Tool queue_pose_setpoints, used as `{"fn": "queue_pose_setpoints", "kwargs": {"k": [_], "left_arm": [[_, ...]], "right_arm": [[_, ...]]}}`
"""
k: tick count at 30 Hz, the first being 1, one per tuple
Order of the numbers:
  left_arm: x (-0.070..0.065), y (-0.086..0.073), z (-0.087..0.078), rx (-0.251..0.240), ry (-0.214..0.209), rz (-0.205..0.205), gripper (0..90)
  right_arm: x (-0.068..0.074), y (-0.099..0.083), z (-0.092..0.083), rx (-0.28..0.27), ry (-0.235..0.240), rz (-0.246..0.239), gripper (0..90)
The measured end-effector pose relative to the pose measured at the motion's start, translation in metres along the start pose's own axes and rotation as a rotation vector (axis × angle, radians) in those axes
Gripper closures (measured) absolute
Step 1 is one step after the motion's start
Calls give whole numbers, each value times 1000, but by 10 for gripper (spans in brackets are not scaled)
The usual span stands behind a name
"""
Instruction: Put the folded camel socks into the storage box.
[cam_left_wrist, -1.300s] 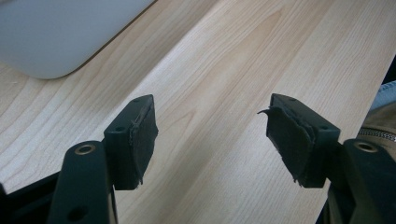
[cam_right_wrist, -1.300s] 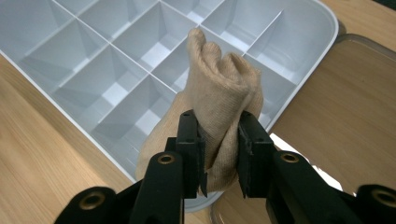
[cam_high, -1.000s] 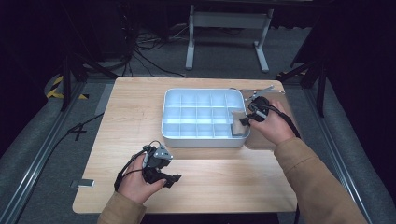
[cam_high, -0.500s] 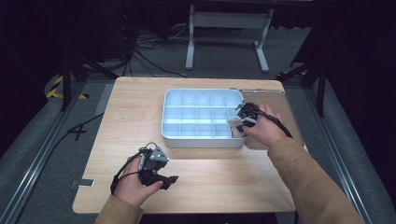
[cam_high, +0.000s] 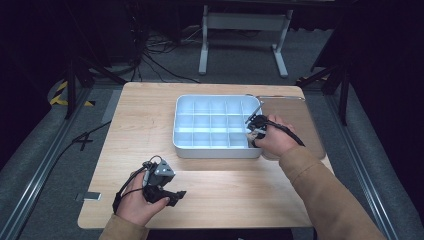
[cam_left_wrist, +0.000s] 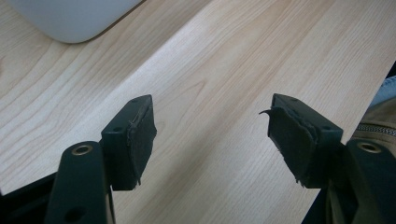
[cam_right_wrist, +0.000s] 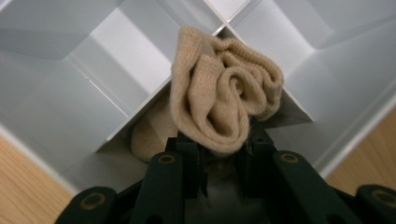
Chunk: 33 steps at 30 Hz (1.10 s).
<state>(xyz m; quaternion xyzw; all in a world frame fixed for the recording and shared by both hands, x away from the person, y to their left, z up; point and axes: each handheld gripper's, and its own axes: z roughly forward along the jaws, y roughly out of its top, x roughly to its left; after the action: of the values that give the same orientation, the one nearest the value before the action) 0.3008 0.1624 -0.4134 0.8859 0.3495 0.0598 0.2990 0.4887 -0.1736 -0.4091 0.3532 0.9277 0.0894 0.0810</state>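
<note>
We hold the beige sock (cam_right_wrist: 219, 102) clenched in the right claw (cam_high: 254, 131) over the divided tray's (cam_high: 185, 145) 4 o'clock corner cell, directly beneath, while the left claw (cam_left_wrist: 210, 140) gapes empty over the bench (cam_left_wrist: 224, 60).

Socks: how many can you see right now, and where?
1: a beige sock bunched up, pinched in the right gripper over a compartment at the right edge of the divided tray. More could be hidden behind that hand.

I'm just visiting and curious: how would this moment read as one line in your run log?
right gripper: shut on beige sock, over divided tray near-right compartment | left gripper: open, empty, above wooden table
</note>
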Motion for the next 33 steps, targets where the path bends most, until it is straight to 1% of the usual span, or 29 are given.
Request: {"fn": "queue_pose_setpoints", "kwargs": {"k": [1, 2, 6, 7, 12, 13, 14, 16, 17, 18, 20, 22, 23, 24, 28, 29, 30, 33], "left_arm": [[-1, -1, -1, 0, 4, -8, 326], [0, -1, -1, 2, 2, -1, 326], [1, -4, -1, 3, 4, -10, 326], [1, -4, -1, 0, 11, -10, 325], [1, -4, -1, -3, 14, -11, 321], [1, -4, -1, 3, 14, -17, 320], [2, -4, -1, 0, 16, -6, 320], [3, -2, -1, -4, 18, -14, 320], [3, -1, -2, -2, 14, -11, 324], [4, -1, -1, -16, 19, -5, 328], [4, 0, 0, -13, 9, -10, 328], [4, 0, 2, -10, 7, -12, 329], [5, 0, 3, -5, 6, -2, 328], [4, 1, 3, -2, 6, -11, 328], [4, 2, 4, -1, 4, 1, 328], [4, 2, 4, -1, 4, 1, 328], [4, 3, 3, -4, 5, 7, 328], [3, 3, 2, 8, 1, 4, 328]], "right_arm": [[-1, 2, 4, 19, 4, 4, 740], [-1, 2, 4, 19, 4, 4, 740], [-1, 5, 11, 41, 4, 5, 739], [-1, 5, 11, 48, 4, 5, 739], [-1, 4, 10, 37, 14, -5, 730], [-1, 4, 9, 32, 13, -9, 725], [-1, 3, 8, 26, 17, -16, 716], [0, 2, 6, 17, 15, -28, 691], [1, 1, 4, 8, 15, -25, 670], [1, 0, 2, -1, 19, -26, 653], [2, -2, -4, -16, 25, -13, 613], [0, -5, -10, -41, 35, -9, 593], [-1, -7, -14, -53, 45, -2, 590], [-1, -9, -18, -70, 52, 4, 588], [-2, -15, -33, -130, 52, 15, 587], [-2, -15, -33, -130, 52, 15, 587], [-2, -19, -41, -155, 58, 18, 587], [-2, -22, -50, -181, 53, 17, 587]]}}
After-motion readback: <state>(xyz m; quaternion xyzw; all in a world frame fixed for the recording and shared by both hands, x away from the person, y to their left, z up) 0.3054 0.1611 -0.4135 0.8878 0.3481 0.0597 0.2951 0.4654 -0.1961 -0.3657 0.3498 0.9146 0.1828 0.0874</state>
